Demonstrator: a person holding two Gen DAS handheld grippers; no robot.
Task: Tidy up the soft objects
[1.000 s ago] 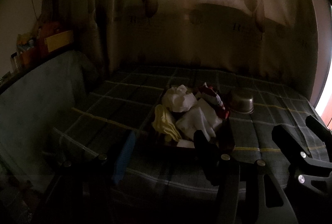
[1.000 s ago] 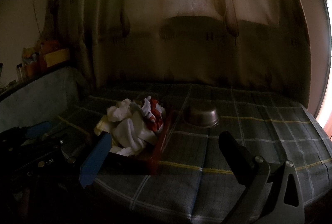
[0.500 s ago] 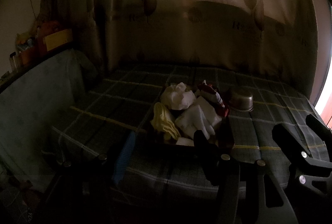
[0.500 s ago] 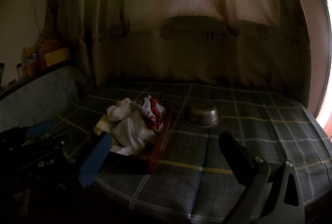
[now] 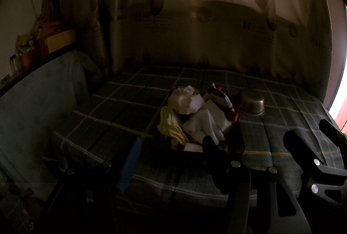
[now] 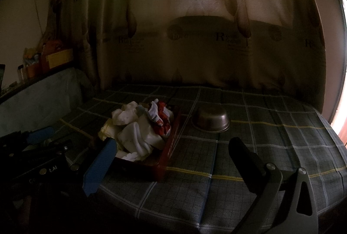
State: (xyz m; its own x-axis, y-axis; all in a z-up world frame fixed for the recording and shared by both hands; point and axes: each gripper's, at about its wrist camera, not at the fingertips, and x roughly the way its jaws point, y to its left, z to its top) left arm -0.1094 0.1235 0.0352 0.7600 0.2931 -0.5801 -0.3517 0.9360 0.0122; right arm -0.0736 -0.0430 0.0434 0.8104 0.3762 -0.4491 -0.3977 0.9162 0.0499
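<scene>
The heap of soft things (image 6: 138, 127), white cloths, a yellow one (image 5: 171, 127) and a red-and-white piece (image 6: 161, 119), lies piled in the red tray (image 6: 171, 147) just as it did a second ago. Only the views have shifted a little: both claws have eased back a touch and nothing on the bed has moved, so no sorting has happened in this last second.

The tray is full and loosely heaped. The metal bowl (image 6: 212, 121), just beyond the tray and ahead of the right claw, stands mouth-down on the checked bed cover (image 6: 271, 143), so it holds nothing.

The left claw (image 5: 171, 160) hangs wide open and empty, just short of the tray's near edge. The right claw (image 6: 171, 164) is also spread wide and bare, with the tray ahead toward its blue finger.
</scene>
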